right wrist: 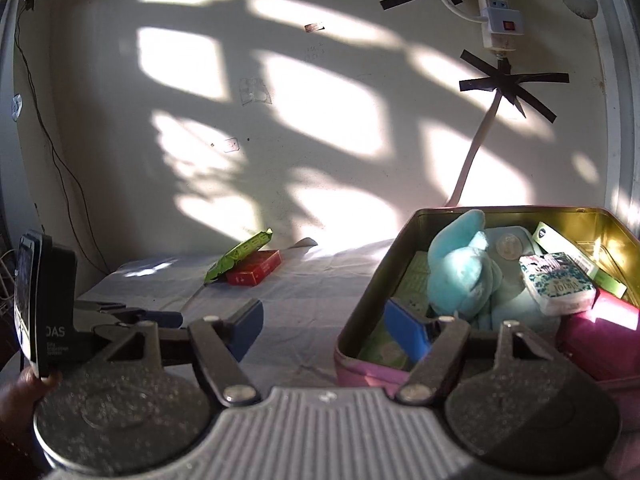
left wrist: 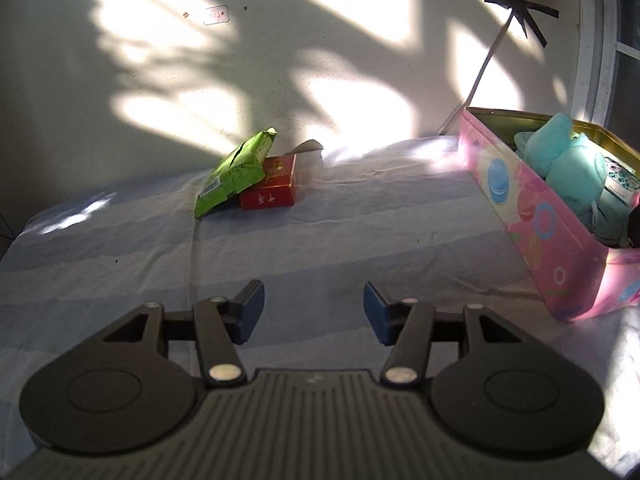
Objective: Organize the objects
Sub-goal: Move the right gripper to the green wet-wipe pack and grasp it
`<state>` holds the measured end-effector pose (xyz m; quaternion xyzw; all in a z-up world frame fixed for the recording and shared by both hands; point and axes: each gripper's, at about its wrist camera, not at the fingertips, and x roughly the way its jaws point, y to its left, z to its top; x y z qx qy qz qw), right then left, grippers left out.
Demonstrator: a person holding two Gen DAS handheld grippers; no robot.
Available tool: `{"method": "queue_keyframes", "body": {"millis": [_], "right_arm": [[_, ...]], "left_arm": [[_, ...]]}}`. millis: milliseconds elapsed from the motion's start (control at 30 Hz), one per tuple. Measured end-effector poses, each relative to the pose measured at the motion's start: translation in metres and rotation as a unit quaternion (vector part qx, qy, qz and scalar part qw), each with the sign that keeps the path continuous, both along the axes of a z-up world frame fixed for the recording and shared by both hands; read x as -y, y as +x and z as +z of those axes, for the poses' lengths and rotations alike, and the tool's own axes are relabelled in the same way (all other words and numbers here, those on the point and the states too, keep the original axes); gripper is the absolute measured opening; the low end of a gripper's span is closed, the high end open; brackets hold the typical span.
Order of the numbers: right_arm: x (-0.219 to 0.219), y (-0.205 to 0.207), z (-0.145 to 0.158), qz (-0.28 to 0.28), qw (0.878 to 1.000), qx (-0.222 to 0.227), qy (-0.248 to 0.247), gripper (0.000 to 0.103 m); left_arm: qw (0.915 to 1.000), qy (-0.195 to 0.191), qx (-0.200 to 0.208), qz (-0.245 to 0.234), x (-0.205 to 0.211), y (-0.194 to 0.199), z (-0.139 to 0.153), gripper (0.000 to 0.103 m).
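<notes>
A green packet (left wrist: 234,172) leans on a red box (left wrist: 274,188) at the far side of the striped cloth, near the wall; both also show in the right wrist view as the packet (right wrist: 240,256) and the box (right wrist: 256,268). My left gripper (left wrist: 314,312) stands open and empty above the cloth, well short of them. A pink tin (left wrist: 556,256) at the right holds a turquoise plush toy (left wrist: 568,168). My right gripper (right wrist: 324,328) is open and empty at the near left corner of the tin (right wrist: 360,368), with its right finger over the tin's inside.
The tin also holds a tissue pack (right wrist: 556,284), a magenta box (right wrist: 604,336) and green packs. The other gripper's body (right wrist: 44,304) sits at the left, a hand (right wrist: 20,392) below it. A power strip (right wrist: 498,4) and taped cable (right wrist: 476,152) hang on the wall.
</notes>
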<state>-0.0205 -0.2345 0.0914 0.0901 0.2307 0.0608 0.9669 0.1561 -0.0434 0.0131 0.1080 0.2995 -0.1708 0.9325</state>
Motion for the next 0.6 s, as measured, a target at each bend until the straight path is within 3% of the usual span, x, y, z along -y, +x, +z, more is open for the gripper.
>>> {"method": "queue_keyframes", "body": {"millis": [167,333,467,600], "right_arm": [[-0.042,0.035,-0.017,0.058,0.997,-0.04,-0.002,0.07],[-0.073,0.093,-0.027,0.096,0.992,-0.071,0.037,0.067],[-0.083,0.162,-0.039,0.094,0.988,-0.096,0.078,0.066],[-0.082,0.233,-0.056,0.057,0.981,-0.122,0.138,0.063]], "left_arm": [[0.9965,-0.012,-0.004,0.083,-0.057,0.032,-0.011,0.06],[0.9813,-0.094,-0.041,0.163,-0.114,0.051,-0.021,0.06],[0.9732,-0.131,-0.046,0.183,-0.129,0.051,-0.017,0.064],[0.9735,-0.132,-0.047,0.181,-0.128,0.056,-0.018,0.067]]}}
